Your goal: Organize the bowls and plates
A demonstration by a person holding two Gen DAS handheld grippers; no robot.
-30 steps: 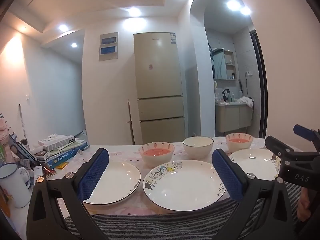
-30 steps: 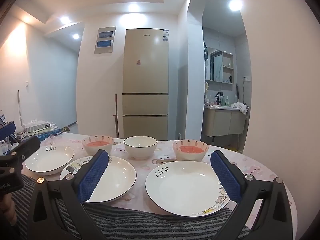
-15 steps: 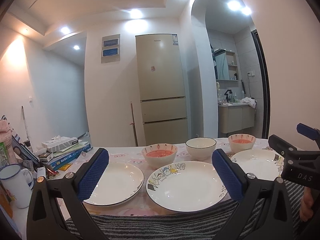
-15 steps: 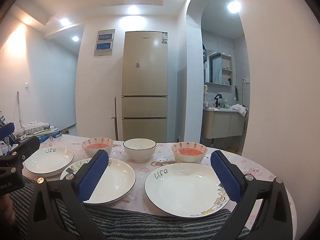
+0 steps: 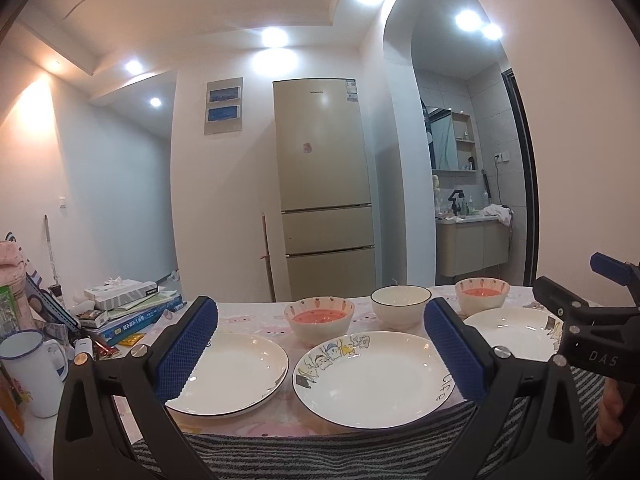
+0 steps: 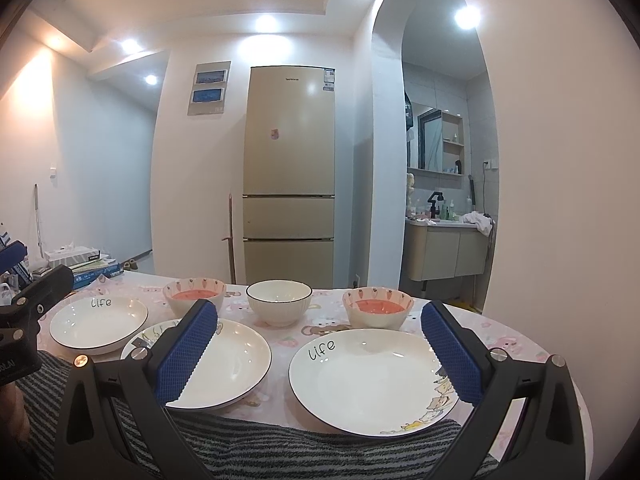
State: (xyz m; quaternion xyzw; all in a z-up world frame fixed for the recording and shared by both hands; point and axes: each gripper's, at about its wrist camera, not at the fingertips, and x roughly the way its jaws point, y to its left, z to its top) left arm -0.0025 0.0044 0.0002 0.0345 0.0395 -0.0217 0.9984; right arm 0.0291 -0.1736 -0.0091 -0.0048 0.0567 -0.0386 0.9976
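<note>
Presently, left wrist view: the left gripper is hovering above the near edge of the table, its blue pads spread wide and gripping nothing. Between and beyond them, a cartoon-printed plate is lying at the near edge, a plain plate sitting just beside it to the left, and a third plate lying toward the right edge. Behind these, along the far edge, two carrot-patterned bowls with red insides are flanking a white bowl. A mug and stacked books are crowding the left edge. The right gripper is showing at the right border, how far apart its fingers stand being hidden.

Right wrist view: the right gripper is likewise hanging over the near edge, jaws wide apart and empty. A "life" plate is lying between the pads at the near right, bare tablecloth running beyond it to the right edge. The middle plate is sitting partly behind the left pad, the far-left "life" plate near it. A striped cloth is covering the near edge.
</note>
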